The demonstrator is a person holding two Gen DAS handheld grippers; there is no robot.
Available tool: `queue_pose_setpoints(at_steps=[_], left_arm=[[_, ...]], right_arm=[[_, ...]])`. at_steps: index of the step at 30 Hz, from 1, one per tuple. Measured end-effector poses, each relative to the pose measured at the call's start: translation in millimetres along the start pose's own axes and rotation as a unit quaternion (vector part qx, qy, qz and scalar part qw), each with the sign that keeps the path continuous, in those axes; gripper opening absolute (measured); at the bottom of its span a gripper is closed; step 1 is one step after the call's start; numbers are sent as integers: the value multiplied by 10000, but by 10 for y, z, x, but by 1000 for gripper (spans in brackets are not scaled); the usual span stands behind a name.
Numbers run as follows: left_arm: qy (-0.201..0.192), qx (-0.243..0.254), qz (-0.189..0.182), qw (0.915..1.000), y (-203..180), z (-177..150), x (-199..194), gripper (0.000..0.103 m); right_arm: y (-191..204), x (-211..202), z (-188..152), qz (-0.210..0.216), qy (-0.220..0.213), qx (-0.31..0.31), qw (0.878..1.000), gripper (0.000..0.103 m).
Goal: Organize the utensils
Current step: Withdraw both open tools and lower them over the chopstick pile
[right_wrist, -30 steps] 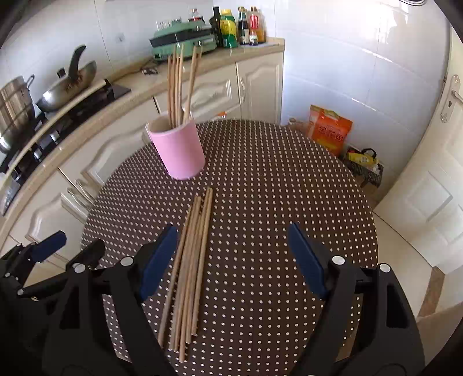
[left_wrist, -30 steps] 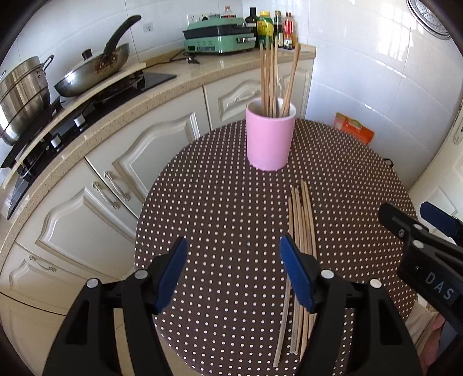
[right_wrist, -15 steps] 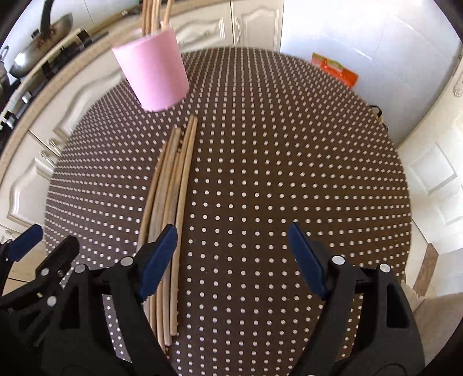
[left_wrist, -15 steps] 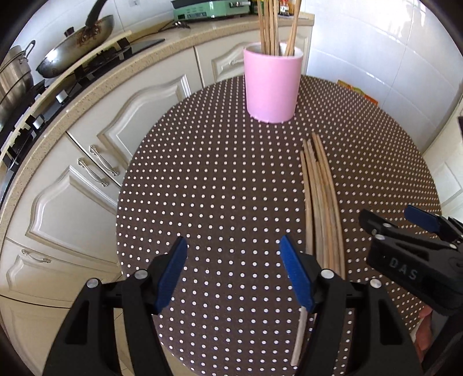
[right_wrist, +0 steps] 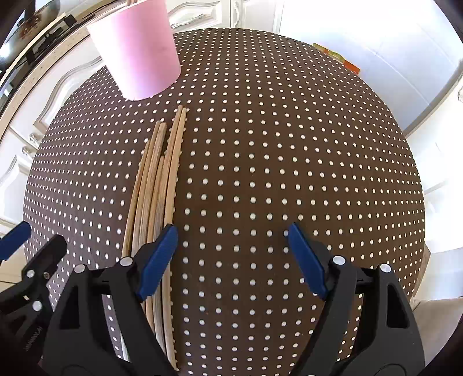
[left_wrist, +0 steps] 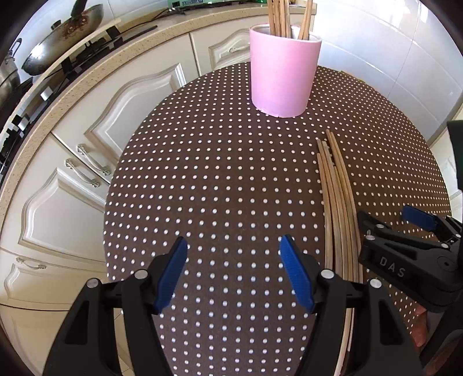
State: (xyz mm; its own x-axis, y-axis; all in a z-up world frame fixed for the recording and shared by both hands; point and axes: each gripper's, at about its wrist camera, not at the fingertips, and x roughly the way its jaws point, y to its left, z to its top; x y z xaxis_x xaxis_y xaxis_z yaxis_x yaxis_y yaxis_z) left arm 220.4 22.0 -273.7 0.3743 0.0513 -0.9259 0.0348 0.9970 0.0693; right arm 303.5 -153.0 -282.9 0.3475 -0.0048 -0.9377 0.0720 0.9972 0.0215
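Several wooden chopsticks (left_wrist: 337, 202) lie in a bundle on the round brown polka-dot table (left_wrist: 217, 173); they also show in the right wrist view (right_wrist: 159, 185). A pink cup (left_wrist: 283, 72) at the table's far side holds more chopsticks (left_wrist: 282, 17); the cup also shows in the right wrist view (right_wrist: 139, 49). My left gripper (left_wrist: 233, 274) is open and empty, low over the table just left of the bundle. My right gripper (right_wrist: 231, 260) is open and empty, its left finger over the bundle's near end. It also shows in the left wrist view (left_wrist: 399, 248).
White cabinets (left_wrist: 86, 138) and a stone counter (left_wrist: 72, 86) with a wok (left_wrist: 63, 55) run along the table's left and far side. White tiled wall (left_wrist: 390, 43) stands behind. An orange packet (right_wrist: 338, 57) lies on the floor past the table.
Both grippers have moved down and forward toward the table. The chopstick bundle and pink cup now look larger and closer. The right gripper's left finger now overlaps the bundle.
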Motion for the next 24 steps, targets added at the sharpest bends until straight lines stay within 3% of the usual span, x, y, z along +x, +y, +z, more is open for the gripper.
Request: queue_pose_setpoints(at_steps=[11, 24], left_arm=[[32, 73, -129, 9999, -42, 227, 159, 66], [55, 126, -161, 9998, -92, 254, 205, 66]], right_arm=[[-25, 114, 317, 45, 63, 80, 9999, 79], [-159, 73, 332, 268, 211, 333, 9989, 79]])
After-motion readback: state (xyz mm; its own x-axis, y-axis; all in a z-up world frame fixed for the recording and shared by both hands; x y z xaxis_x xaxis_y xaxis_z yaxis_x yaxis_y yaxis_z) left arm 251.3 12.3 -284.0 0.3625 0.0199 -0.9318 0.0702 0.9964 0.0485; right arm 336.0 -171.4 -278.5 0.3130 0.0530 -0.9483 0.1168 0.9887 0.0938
